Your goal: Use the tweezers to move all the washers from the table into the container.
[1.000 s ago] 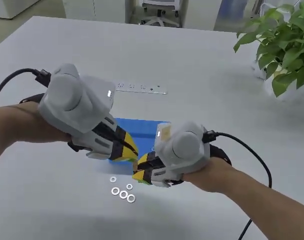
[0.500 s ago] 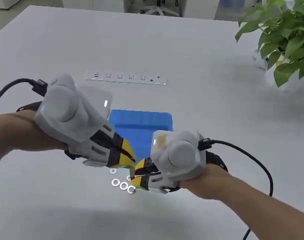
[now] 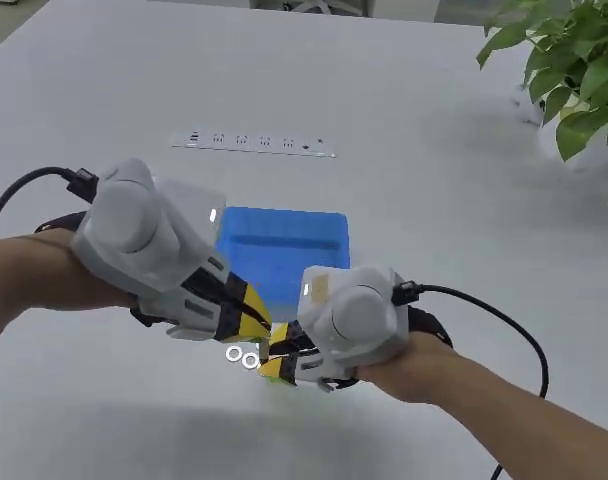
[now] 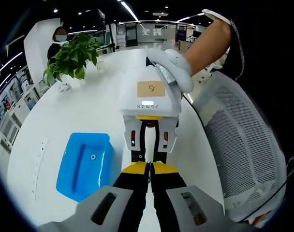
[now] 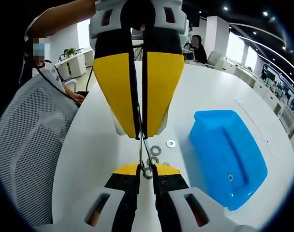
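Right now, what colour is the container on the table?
Blue container, clearest in the right gripper view.

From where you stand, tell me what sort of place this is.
Probably an open-plan office or lab: a large white table carrying a power strip, a potted plant at its edge, and a mesh office chair beside it.

The desk [image 3: 404,110] is plain pale grey-white. The container [image 3: 284,245] is solid bright blue, and the washers [image 3: 241,356] and tweezers [image 5: 143,150] are bare silver metal. The left gripper [image 3: 256,322] and right gripper [image 3: 276,362] both have light grey housings, yellow-and-black jaws and black cables [image 3: 459,291]; the plant [image 3: 569,70] is green and the power strip [image 3: 254,143] white.
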The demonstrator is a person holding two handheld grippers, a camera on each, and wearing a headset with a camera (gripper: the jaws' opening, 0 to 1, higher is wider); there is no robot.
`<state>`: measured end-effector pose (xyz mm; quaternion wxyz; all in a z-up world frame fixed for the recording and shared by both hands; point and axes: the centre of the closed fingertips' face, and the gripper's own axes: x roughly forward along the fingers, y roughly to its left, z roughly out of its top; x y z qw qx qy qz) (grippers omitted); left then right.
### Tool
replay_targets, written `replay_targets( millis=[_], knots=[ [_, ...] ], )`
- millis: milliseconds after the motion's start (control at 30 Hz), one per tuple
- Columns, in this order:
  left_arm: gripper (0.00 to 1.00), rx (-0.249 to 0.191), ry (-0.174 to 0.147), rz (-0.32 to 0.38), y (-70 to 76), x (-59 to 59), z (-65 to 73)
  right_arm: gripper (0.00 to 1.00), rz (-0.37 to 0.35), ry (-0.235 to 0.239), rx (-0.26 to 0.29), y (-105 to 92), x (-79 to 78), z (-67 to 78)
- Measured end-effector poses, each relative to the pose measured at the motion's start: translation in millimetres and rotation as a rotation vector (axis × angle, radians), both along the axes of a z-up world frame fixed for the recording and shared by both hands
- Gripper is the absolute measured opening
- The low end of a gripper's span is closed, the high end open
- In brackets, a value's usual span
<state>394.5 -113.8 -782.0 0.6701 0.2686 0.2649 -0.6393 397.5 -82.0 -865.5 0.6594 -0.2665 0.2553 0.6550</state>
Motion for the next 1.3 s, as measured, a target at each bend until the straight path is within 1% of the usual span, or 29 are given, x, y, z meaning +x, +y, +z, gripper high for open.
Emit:
replay_targets(
  millis=[133,233,367,533,833,1000,1133,1300],
  knots=[
    [0.05,-0.007,0.005,0.008,-0.1,1.1,0.1,0.12,-0.008,0.011,0.005,-0.3,0.3,-0.2],
    [0.06,-0.01,0.009,0.011,0.1,1.2,1.1,0.12,0.002,0.002,-0.001,-0.1,-0.7,1.1],
    [0.06,-0.015,0.009,0.015,0.8,1.0,2.8,0.12,-0.001,0.008,0.007,0.7,-1.6,2.5],
    [0.06,-0.007,0.012,0.018,3.3,0.4,0.2,0.12,0.007,0.01,-0.002,0.9,-4.4,0.0],
    [0.06,-0.007,0.017,0.015,3.6,-1.8,-1.7,0.13,0.002,0.011,-0.001,0.0,-4.6,-1.3],
    [0.05,-0.015,0.023,0.027,3.7,-0.3,-1.8,0.13,-0.004,0.02,-0.008,-0.5,-4.3,-3.0],
    [0.05,-0.015,0.015,0.029,3.5,1.5,-1.7,0.13,0.0,0.015,-0.014,-0.6,-3.9,-3.2],
    [0.05,-0.019,0.023,0.028,2.6,0.9,-1.8,0.11,0.0,0.015,-0.017,-1.0,-3.7,-3.3]
  ],
)
